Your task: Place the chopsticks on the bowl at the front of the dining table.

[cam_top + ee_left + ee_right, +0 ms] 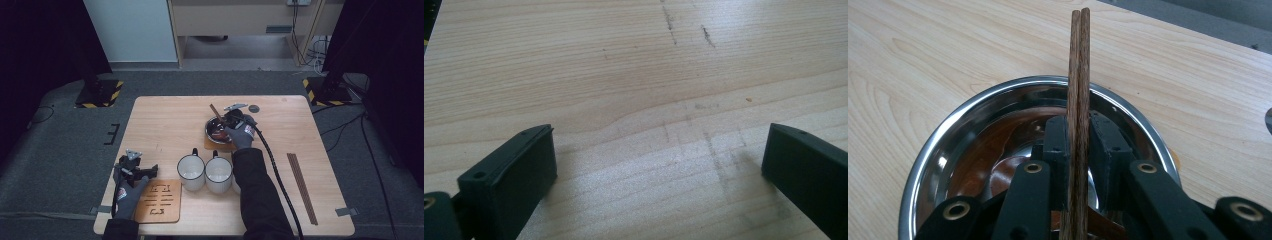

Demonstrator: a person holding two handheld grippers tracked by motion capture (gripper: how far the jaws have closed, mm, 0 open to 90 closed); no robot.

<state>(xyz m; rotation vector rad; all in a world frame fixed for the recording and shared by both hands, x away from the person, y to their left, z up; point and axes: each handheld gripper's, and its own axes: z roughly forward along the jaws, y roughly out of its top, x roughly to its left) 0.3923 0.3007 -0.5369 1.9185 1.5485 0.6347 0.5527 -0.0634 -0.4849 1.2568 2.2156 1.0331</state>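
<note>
My right gripper (228,122) hovers over a shiny steel bowl (215,131) near the middle of the table, shut on a pair of dark wooden chopsticks (214,109). In the right gripper view the two black jaws (1079,131) pinch the chopsticks (1078,75), which stick out past the bowl's far rim (998,90). The bowl rests on a small wooden coaster (216,146). My left gripper (142,170) sits low at the front left of the table, and its jaws (659,150) stand wide apart over bare wood with nothing between them.
Two white mugs (191,171) (219,174) stand side by side at the front centre. A slotted wooden trivet (159,201) lies front left beside my left hand. Another chopstick pair (301,186) lies at the right. A small dark disc (254,108) lies behind the bowl.
</note>
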